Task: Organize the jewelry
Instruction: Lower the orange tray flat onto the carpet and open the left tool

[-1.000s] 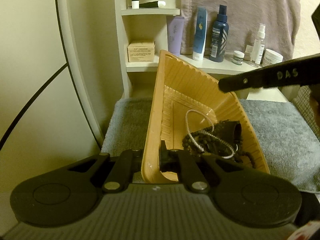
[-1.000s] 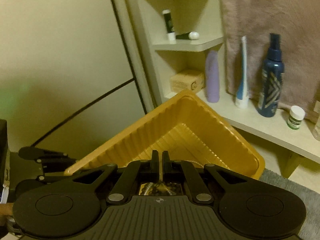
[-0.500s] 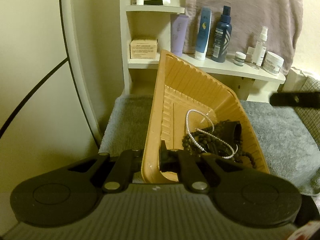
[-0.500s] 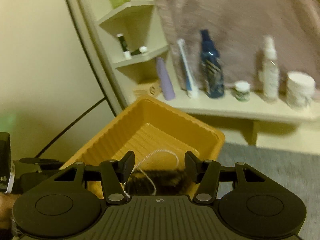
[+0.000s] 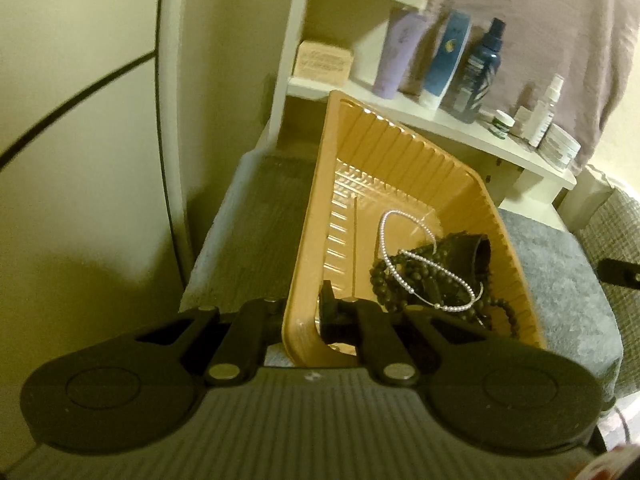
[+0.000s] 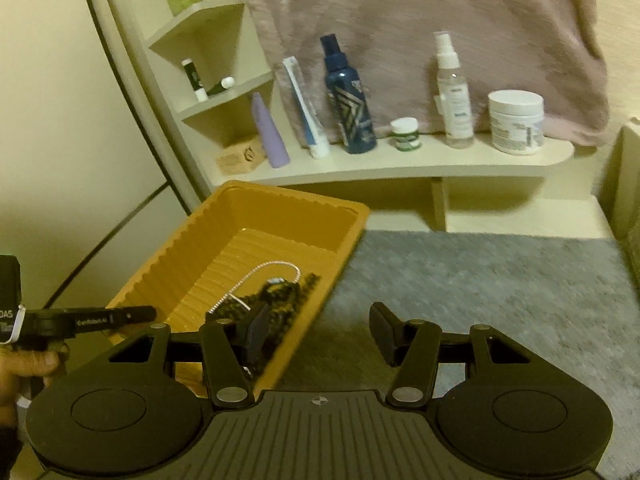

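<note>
The tray [image 5: 400, 152] wall is clamped by the left gripper [image 5: 302, 312]; the right gripper [image 6: 316, 332] is released — the pearl strand [image 5: 404, 276], light and limp, is best pinched at 1 loop.

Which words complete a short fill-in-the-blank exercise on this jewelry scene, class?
1. The left claw is shut on the near wall of the ____ tray.
2. The right claw is ____ and holds nothing.
3. The white bead strand lies on top of the ____ beads in the tray.
4. The tray rests on a ____ towel.

Missing words: orange; open; black; grey
</note>
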`<state>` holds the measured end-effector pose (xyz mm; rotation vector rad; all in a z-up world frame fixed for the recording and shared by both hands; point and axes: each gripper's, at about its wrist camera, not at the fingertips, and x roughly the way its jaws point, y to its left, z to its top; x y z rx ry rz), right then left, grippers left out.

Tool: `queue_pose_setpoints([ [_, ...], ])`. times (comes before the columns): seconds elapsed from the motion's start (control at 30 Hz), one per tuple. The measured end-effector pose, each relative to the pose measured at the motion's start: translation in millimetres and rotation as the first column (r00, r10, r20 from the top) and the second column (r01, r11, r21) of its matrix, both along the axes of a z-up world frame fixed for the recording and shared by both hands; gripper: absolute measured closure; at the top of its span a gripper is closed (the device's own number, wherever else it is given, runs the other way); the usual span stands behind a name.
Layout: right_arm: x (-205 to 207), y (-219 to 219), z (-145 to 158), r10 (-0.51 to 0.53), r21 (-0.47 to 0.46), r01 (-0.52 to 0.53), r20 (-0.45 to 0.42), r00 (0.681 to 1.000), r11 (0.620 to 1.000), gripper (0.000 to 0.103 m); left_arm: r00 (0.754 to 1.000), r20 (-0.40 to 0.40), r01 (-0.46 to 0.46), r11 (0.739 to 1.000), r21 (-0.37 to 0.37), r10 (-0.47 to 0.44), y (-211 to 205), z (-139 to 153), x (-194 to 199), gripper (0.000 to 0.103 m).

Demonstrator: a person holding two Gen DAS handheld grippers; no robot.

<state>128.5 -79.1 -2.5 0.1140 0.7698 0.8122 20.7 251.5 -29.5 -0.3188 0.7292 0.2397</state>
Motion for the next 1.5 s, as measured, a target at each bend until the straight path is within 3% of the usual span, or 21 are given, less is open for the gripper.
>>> queue_pose_setpoints([
  [0.33, -9, 0, -2, -0.002, -0.030, 0.001, -0.014, 1.000, 1.000, 0.047, 1.000, 0.000, -0.031, 0.992, -0.121, 0.031, 20, -23, -5, 0.092],
  [0.63, -14, 2, -7, -0.014, -0.031, 0.013, -0.040, 0.999, 0.999, 0.047, 0.996, 0.017, -0.085, 0.986, -0.142, 0.088, 34, -26, -19, 0.068],
  [0.87, -14, 0, -14, -0.052, -0.073, 0.047, -0.062, 0.997, 0.996, 0.047, 0.993, 0.054, -0.094, 0.987, -0.128, 0.102, 33, -16, -29, 0.065],
  [0.93, -14, -2, -16, -0.070, -0.088, 0.063, -0.071, 0.995, 0.994, 0.044, 0.992, 0.066, -0.099, 0.988, -0.120, 0.108, 33, -11, -32, 0.065],
  [1.0, -16, -4, -18, -0.089, -0.093, 0.082, -0.077, 0.993, 0.992, 0.028, 0.991, 0.079, -0.103, 0.989, -0.108, 0.112, 32, -5, -35, 0.064],
  [1.03, -17, -6, -18, -0.101, -0.093, 0.094, -0.077, 0.992, 0.991, 0.020, 0.990, 0.085, -0.105, 0.989, -0.100, 0.114, 30, -2, -37, 0.061],
  [1.07, -18, -8, -18, -0.112, -0.092, 0.104, -0.077, 0.991, 0.990, 0.019, 0.989, 0.089, -0.107, 0.990, -0.087, 0.114, 29, 2, -39, 0.057],
  [1.33, -30, -15, -10, -0.171, -0.094, 0.162, -0.092, 0.981, 0.982, 0.018, 0.987, 0.131, -0.104, 0.993, 0.050, 0.097, -6, 31, -55, 0.009],
  [1.5, -40, -23, -4, -0.187, -0.078, 0.180, -0.089, 0.978, 0.981, 0.018, 0.990, 0.129, -0.061, 0.995, 0.081, 0.050, -33, 36, -59, 0.001],
])
